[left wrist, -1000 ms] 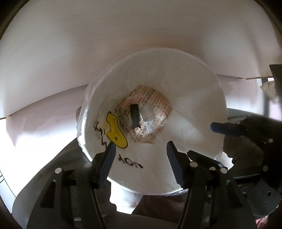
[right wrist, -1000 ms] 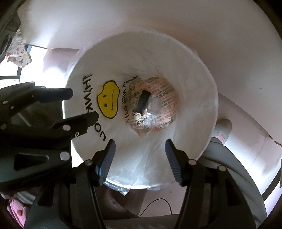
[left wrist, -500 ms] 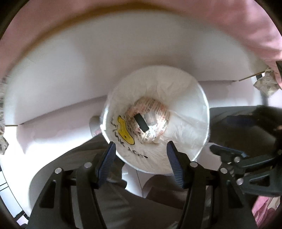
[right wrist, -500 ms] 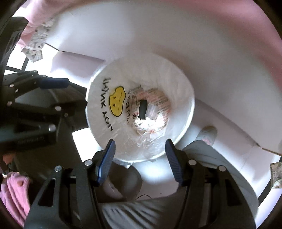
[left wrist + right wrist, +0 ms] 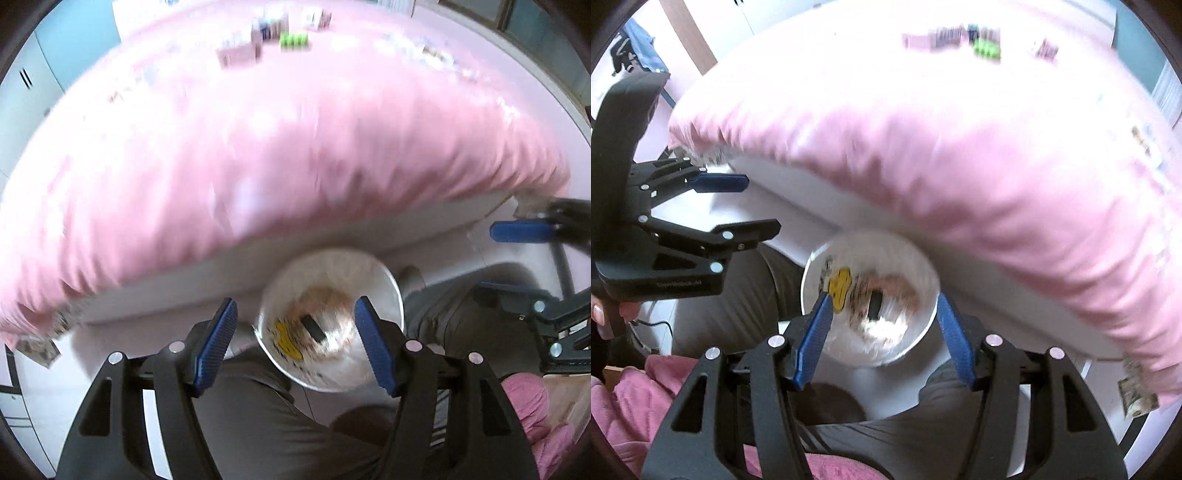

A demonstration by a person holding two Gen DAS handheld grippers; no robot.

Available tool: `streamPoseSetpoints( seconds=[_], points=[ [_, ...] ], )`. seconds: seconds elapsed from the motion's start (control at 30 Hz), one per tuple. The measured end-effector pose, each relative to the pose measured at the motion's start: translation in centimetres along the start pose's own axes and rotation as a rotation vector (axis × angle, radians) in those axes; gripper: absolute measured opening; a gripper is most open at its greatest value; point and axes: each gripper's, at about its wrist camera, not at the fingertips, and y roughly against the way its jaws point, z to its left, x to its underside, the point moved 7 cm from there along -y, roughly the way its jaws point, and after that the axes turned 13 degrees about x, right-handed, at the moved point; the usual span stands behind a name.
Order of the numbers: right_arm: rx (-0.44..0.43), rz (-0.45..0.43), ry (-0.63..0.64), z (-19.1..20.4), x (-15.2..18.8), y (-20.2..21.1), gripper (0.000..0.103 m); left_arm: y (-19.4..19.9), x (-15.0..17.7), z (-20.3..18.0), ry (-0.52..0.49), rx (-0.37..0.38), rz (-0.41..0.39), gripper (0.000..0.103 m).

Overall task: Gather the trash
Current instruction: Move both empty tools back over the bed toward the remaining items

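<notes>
While my left gripper (image 5: 295, 345) and right gripper (image 5: 882, 334), both spread and empty, hang above the bin (image 5: 391, 291), I risk snagging the pink bedcover (image 5: 280, 155) ahead.

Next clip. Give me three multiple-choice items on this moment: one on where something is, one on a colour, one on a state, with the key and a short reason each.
1. Where does the white bin sit?
A. On top of the bed
B. On the floor beside the pink-covered bed
C. On a chair

2. What colour is the smiley on the bin liner?
A. Yellow
B. Red
C. Blue

3. How does the right gripper stand?
A. Shut on a wrapper
B. Shut with nothing in it
C. Open and empty

Key: 1 B, the bin is below the bed's edge; 2 A, a yellow face shows in both views; 3 C, its blue pads stand apart with nothing between them.
</notes>
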Motion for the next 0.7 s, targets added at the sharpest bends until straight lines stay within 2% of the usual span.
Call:
streamPoseSetpoints(
  seconds=[0.2,0.27,0.43,0.7],
  points=[
    [0.021,-0.122,-0.023,-1.6,-2.8,4.6,0.06,4.2,-3.5,-1.0,-0.016,0.008,-0.122,0.079],
    [0.034,-0.157,-0.039,-2.6,-3.8,5.7,0.068,5.5,-4.8,-1.1,-0.026,-0.007,-0.163,0.081],
    [0.055,-0.223,-0.079,-4.6,-6.2,8.0,0.069,7.4,-7.4,-1.2,-0.033,-0.03,-0.225,0.084],
    [0.099,-0.329,-0.101,-7.5,-10.2,10.8,0.081,9.6,-11.2,0.1,-0.035,-0.098,-0.301,0.092]
  ],
)
